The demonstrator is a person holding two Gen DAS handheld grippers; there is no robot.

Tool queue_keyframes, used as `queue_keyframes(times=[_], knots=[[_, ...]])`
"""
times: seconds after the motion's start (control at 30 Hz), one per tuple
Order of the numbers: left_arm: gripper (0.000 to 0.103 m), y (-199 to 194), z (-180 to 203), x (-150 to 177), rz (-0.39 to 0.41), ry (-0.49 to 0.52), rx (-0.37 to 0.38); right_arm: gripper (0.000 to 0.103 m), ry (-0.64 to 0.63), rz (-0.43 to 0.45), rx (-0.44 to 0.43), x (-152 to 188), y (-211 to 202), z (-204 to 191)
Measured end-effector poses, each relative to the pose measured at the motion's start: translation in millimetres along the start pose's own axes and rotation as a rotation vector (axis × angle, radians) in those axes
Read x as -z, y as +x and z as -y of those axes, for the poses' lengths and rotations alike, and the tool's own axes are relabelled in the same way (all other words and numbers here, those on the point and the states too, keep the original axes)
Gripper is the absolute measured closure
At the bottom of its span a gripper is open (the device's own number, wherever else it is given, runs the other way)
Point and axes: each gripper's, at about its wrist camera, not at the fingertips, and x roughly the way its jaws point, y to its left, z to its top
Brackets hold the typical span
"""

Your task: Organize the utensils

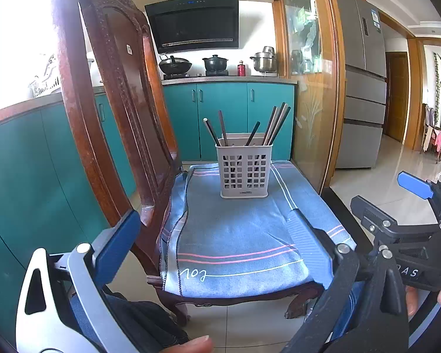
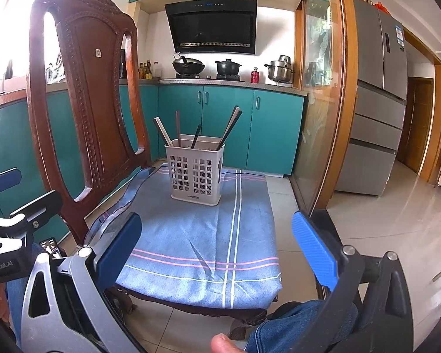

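Both left tongs (image 1: 217, 232) and right tongs (image 2: 217, 241) are hanging released, gripping nothing, at the chair's (image 2: 82, 94) near edge. The basket (image 2: 195, 173) is standing well ahead at the cloth's (image 2: 191, 235) far end, holding upright chopsticks (image 2: 230, 128). Bare cloth is lying between.

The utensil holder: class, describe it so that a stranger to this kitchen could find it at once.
Find the carved wooden chair in front of the teal cabinets. A blue striped cloth covers its seat, and toward the far end of the cloth stands the utensil holder. It is the only pale plastic basket with square holes, and dark chopsticks lean out of its top.
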Motion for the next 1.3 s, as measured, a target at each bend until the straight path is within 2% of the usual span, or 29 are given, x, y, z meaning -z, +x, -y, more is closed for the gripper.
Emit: queue_keyframes(times=[1.3], knots=[[0.004, 10, 6, 4, -0.037, -0.003, 0.005, 0.003, 0.003, -0.035, -0.015, 8, 7, 7]])
